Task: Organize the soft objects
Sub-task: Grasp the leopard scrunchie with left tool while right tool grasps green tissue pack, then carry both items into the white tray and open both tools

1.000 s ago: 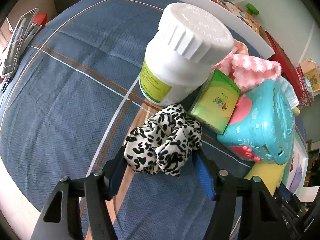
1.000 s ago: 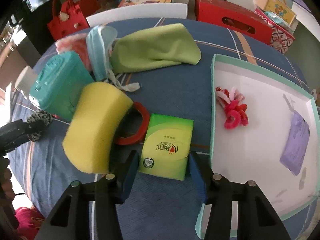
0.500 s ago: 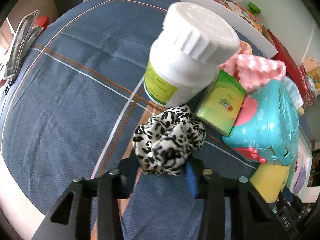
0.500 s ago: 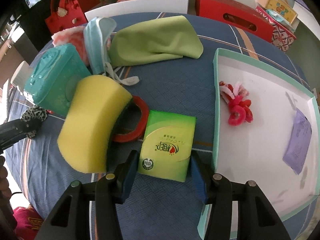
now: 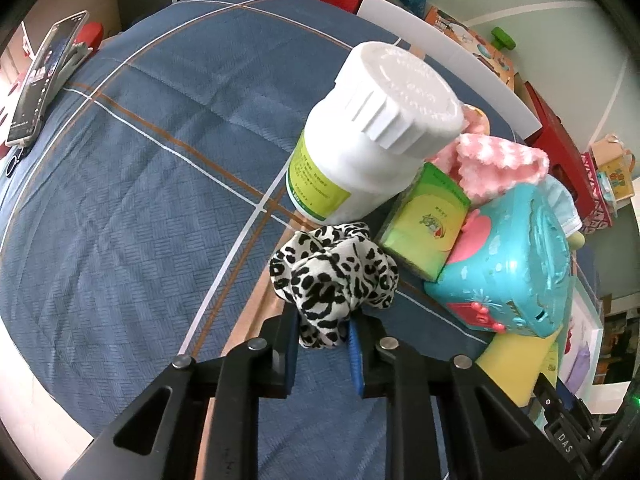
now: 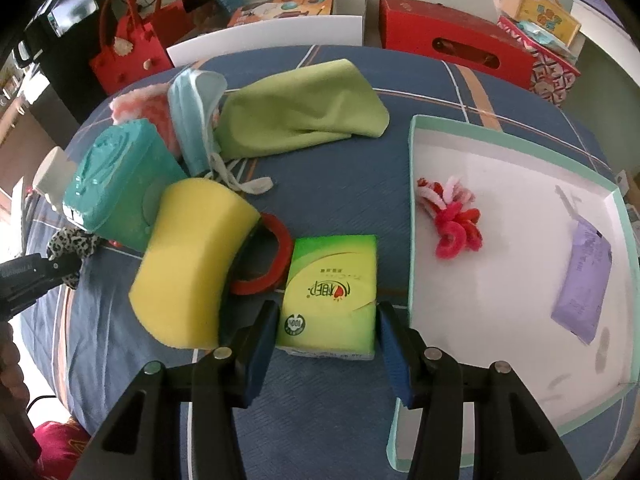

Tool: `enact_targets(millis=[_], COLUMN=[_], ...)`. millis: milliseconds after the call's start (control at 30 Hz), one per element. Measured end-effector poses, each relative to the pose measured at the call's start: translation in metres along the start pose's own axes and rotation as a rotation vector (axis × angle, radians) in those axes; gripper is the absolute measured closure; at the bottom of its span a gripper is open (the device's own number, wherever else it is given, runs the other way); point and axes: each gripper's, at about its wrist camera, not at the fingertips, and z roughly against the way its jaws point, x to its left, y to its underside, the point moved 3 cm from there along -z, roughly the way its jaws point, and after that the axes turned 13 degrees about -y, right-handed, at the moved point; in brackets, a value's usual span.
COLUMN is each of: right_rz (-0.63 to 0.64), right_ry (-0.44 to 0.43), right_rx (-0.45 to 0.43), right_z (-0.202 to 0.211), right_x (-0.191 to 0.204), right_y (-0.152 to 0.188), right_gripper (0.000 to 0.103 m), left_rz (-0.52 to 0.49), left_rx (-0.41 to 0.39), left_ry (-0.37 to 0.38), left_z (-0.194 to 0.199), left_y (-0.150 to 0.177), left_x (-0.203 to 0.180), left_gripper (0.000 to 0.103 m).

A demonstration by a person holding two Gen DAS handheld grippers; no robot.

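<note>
Our left gripper (image 5: 323, 334) has just been closing and now pinches the leopard-print scrunchie (image 5: 334, 270) between its pads, over the blue plaid cloth (image 5: 140, 200). At 1 o'clock from the scrunchie stands a white bottle (image 5: 372, 136); at 3 o'clock, a teal toy box (image 5: 516, 264).

Our right gripper (image 6: 326, 338) brackets the near end of the green tissue pack (image 6: 332, 296) with its 2 pads; we cannot tell whether they press it. A yellow sponge (image 6: 192, 264) lies at 9 o'clock of the pack, and the white tray (image 6: 500, 184) at 3 o'clock holds a red hair tie (image 6: 452, 216).
</note>
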Motion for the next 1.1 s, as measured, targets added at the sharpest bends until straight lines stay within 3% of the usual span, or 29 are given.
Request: enact_targets(millis=[200,433,633,800,1100], right_rz=[0.000,-0.013,-0.016,0.003,-0.031], right_ry=[0.006,0.008,-0.006,0.009,-0.015], right_rx=[-0.049,-0.141,-0.119,-0.092,-0.156], right_z=[0.015,0.043,0.039,0.031,0.047], right_x=[0.005,0.008,0.002,0.004,-0.002], right_y=[-0.001,-0.004,-0.004,-0.002,-0.005], right_gripper=[0.051,0.052,0.052,0.052,0.056], left_rz=[-0.002,-0.008,-0.023,-0.024,-0.017], left_rx=[-0.012,-0.068,-0.117,-0.099,-0.120], left_ry=[0.028,0.065,0.082,0.102,0.151], left_z=[0.005,0.036,0.058,0.060,0.071], left_y=[0.001,0.009,0.012,0.012,0.013], left_x=[0.011,0.013,0.014,0.008,0.007], left_gripper=[0.083,0.083,0.083,0.083,0.083])
